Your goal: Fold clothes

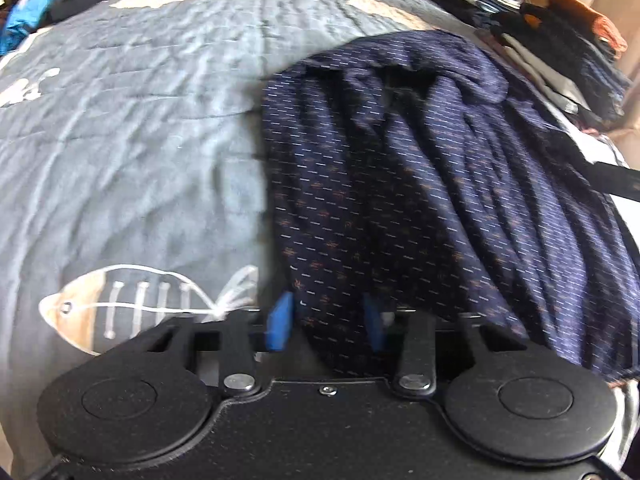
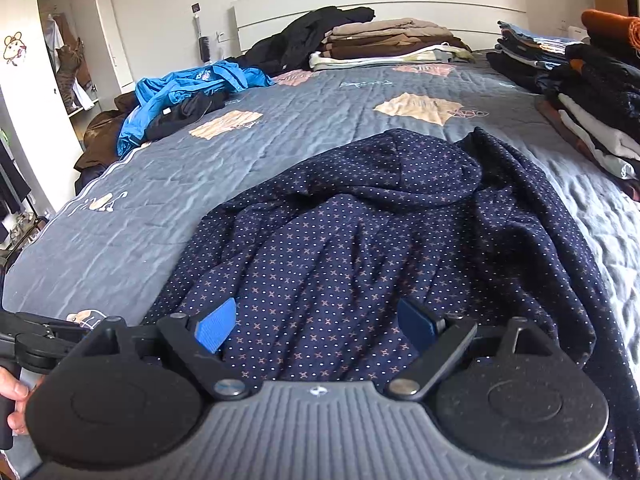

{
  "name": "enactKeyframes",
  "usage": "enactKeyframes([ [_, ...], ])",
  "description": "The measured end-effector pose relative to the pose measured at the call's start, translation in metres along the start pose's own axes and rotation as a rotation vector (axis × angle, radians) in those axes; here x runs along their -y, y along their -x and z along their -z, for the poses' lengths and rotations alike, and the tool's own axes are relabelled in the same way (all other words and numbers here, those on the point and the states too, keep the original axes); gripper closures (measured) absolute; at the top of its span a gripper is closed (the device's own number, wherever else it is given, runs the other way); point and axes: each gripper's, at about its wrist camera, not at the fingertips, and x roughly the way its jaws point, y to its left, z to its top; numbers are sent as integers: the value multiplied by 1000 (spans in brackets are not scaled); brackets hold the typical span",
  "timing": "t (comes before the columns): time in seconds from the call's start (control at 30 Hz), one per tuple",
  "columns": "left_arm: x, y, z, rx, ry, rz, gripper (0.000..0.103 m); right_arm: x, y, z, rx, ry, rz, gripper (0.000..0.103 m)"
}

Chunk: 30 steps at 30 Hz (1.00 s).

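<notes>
Left claw (image 1: 328, 322): I see its blue pads (image 1: 281, 322) drawn in narrow around the near hem of the navy dotted garment (image 1: 420, 184), a fold of cloth filling the gap between them; whether they pinch it firmly yet I cannot tell.
Right claw (image 2: 320, 326): I have it spread wide over the garment's near edge, blue pads (image 2: 216, 324) on either side, clamped on nothing.
Garment: it lies crumpled and rucked on the bed (image 2: 280, 132), near the foot end and towards the right side, its hood bunched at the far end.
Bed cover: grey quilt with a fish-skeleton print (image 1: 132, 304) just left of my left claw.
Left hand (image 2: 16, 400): fingers show at the lower left edge of the right wrist view.
Further out: blue shirt (image 2: 188, 92) heaped at the left edge, folded stacks (image 2: 392, 44) by the headboard, more folded piles (image 2: 592, 92) along the right.
Far left: a tabby cat (image 2: 70, 76) rears up at the wardrobe.
</notes>
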Motion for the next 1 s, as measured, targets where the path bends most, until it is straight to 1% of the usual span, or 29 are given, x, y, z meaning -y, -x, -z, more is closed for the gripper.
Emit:
enactKeyframes([
  [0.07,3,-1,2,-4,-24,-7,76,-2,0,0,2,4,-10,15],
  [0.1,1,-2,3,-11,-3,-10,76,-2,1,0,3,6,-12,15],
  [0.13,-2,-4,3,-19,22,-12,74,-3,1,0,4,6,-12,15],
  [0.17,-5,-5,3,-26,47,-15,66,-3,1,0,4,6,-13,15],
  [0.2,-7,-6,3,-32,65,-19,63,-2,1,0,4,4,-14,15],
  [0.23,-7,-6,4,-32,64,-16,62,-2,1,0,5,2,-14,15],
  [0.33,-4,-6,6,-25,51,-14,63,-2,2,-1,8,-3,-15,15],
  [0.4,-3,-7,4,-17,61,8,68,-3,2,-1,10,-2,-18,15],
  [0.47,-3,-5,2,-10,62,22,87,-3,2,-2,12,-1,-21,15],
  [0.6,1,-2,-6,-2,43,18,91,-4,3,-3,14,-1,-27,15],
  [0.67,0,7,-11,12,6,-4,91,-4,3,-4,15,-5,-32,15],
  [0.8,-11,21,-24,22,-46,-85,92,-2,4,-9,22,-22,-42,15],
  [1.0,-42,43,-51,19,-122,-244,93,1,3,-14,29,-45,-60,15],
])
